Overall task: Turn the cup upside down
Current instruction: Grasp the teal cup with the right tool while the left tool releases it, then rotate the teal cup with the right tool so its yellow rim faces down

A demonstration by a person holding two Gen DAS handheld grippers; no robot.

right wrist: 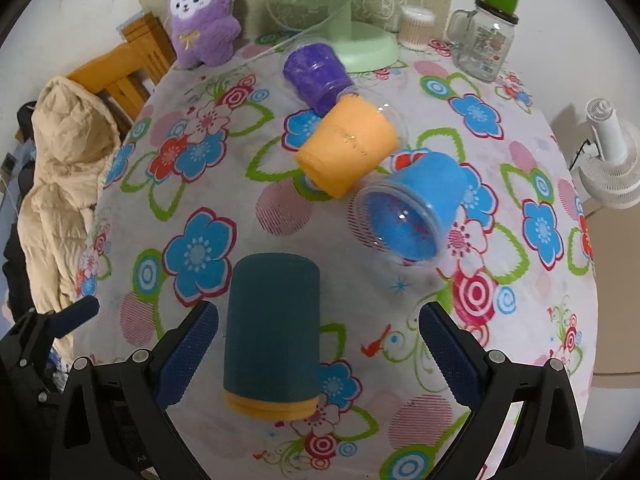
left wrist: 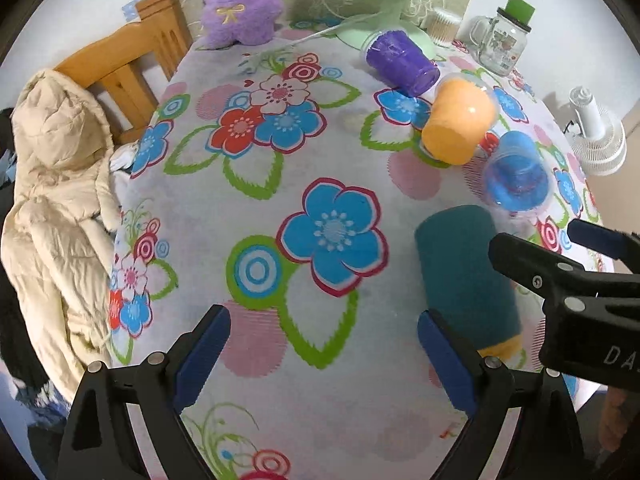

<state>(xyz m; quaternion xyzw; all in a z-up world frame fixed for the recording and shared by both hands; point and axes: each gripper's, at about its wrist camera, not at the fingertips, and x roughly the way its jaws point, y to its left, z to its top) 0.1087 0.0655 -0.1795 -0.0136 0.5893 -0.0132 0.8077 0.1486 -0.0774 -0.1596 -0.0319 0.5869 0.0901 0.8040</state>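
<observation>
A dark teal cup with a yellow band at its near end stands upside down on the floral tablecloth, between the open fingers of my right gripper, close to the left finger. It also shows in the left wrist view. Behind it lie three cups on their sides: blue, orange and purple. My left gripper is open and empty, just left of the teal cup. The right gripper's fingers show at the right edge of the left wrist view.
A green fan, a purple plush toy, a glass mug jar with a green lid and a small container stand at the table's back. A wooden chair with a beige jacket is left; a white fan is right.
</observation>
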